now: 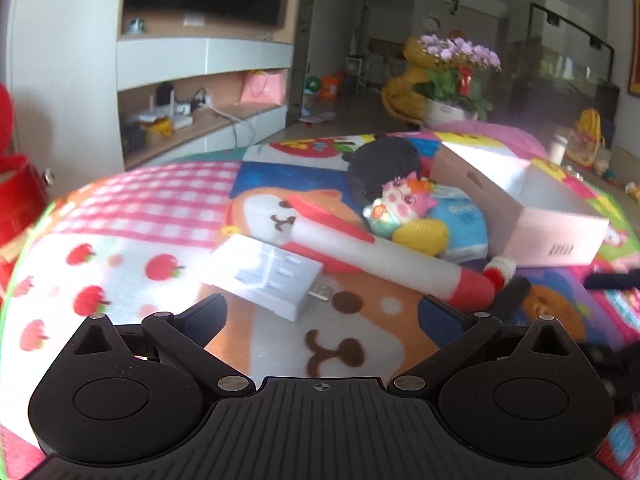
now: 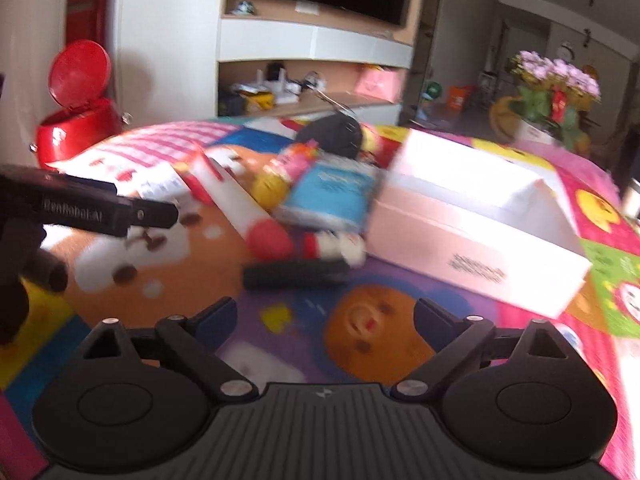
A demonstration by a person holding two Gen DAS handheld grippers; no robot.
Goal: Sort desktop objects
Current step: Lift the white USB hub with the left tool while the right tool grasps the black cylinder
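Left tongs (image 1: 322,312): spread wide, nothing between the tips.
White block (image 1: 262,274): lies flat on the bench just ahead of the left tongs, a bit to their left, not touching them.
Big marker (image 1: 384,256): white with red ends, lies slanted right behind the white block.
Right tongs (image 2: 324,314): spread wide, holding nothing.
Black stick (image 2: 294,274): lies flat just ahead of the right tongs, apart from them.
Pink box (image 2: 472,256): open, on the right, near the bench's far right side.
Toy pile (image 1: 404,204): packed between marker and box.
Open room: bare colourful bench cloth (image 2: 280,320) right under the right tongs.
Only in right view: the left tongs from the side, and a red bin (image 2: 76,120).
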